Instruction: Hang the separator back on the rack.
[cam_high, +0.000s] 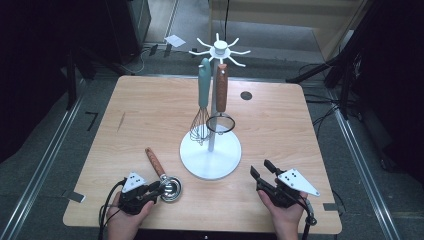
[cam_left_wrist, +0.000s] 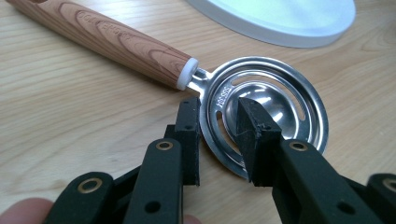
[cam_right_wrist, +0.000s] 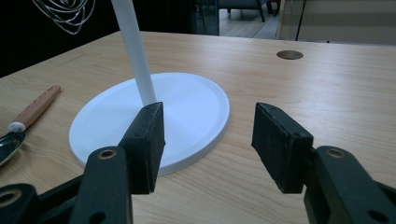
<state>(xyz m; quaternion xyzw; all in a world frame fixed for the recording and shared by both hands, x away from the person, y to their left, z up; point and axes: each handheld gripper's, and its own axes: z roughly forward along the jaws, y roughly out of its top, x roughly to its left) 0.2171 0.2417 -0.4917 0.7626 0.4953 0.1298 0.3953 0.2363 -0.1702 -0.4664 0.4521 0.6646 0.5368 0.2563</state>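
Straddling the rim of the egg separator (cam_left_wrist: 261, 109), the left gripper (cam_left_wrist: 219, 119) had its jaws narrowed but apparently not yet clamped; the pick-up was under way. Next it needed a firm pinch and a lift toward the utensil stand (cam_high: 210, 159), while the right gripper (cam_right_wrist: 208, 140) waited half open, holding nothing.

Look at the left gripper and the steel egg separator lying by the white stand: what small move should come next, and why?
Probably close the left gripper on the egg separator. Its jaws already straddle the steel rim, one outside and one over the bowl, but whether the pads press yet is unclear. The separator lies flat on the table, so it needs a firm grip before lifting toward the stand.
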